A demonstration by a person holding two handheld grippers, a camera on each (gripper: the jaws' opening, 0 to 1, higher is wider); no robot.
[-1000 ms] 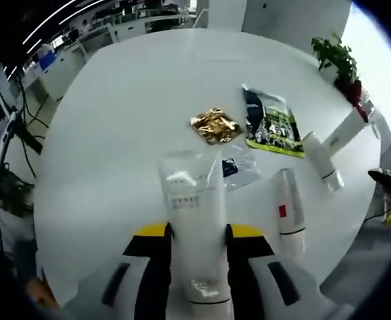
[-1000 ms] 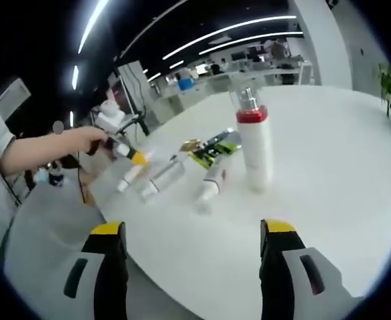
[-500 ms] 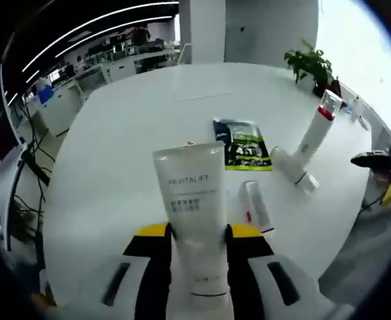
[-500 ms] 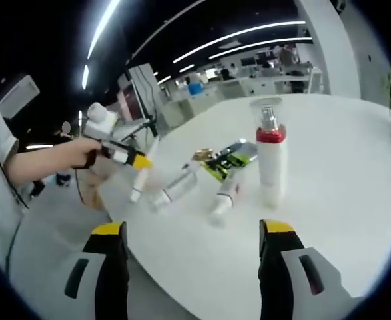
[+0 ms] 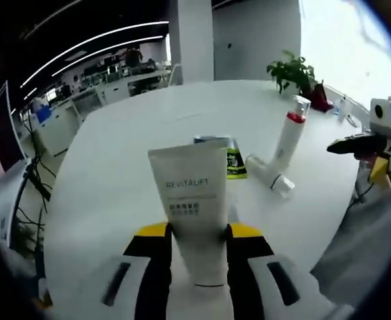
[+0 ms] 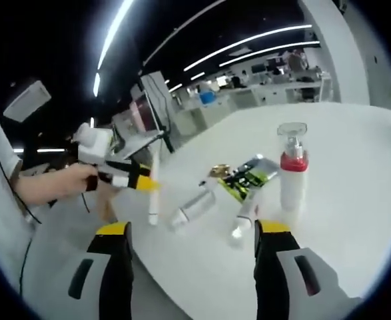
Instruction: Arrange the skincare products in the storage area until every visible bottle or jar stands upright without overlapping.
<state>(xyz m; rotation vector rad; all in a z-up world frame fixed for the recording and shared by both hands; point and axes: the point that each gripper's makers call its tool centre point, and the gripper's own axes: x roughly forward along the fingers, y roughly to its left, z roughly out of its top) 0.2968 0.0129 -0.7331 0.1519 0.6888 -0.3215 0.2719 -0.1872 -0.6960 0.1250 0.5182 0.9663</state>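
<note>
The left tool (image 5: 196, 235) clamps a white soft-plastic squeeze tube printed REVITALIFT (image 5: 190, 200) near its cap end, crimped end up, lifted above the round white table (image 5: 115, 160). The tube looks light and pliable (a firm squeeze would dent it), so the stiffer shoulder just above the cap seems the safest hold; it will likely stand only on its flat cap. The right tool (image 6: 190, 248) hovers with jaws spread wide and nothing between them, off the table's near edge.

Farther out lie a smaller white tube (image 6: 243, 217) and a clear cylindrical bottle (image 6: 194, 205) on their sides, then a green-and-black foil sachet (image 6: 247, 179) and a crumpled gold wrapper (image 6: 216, 171). Just beside them a white pump bottle with a red collar (image 6: 292, 175) stands upright. In the left gripper view a potted green plant (image 5: 292, 69) sits at the far edge.

Compared with half a second ago, the gripped tube is raised nearer to vertical, and the table's other items sit farther from the left tool's camera.
</note>
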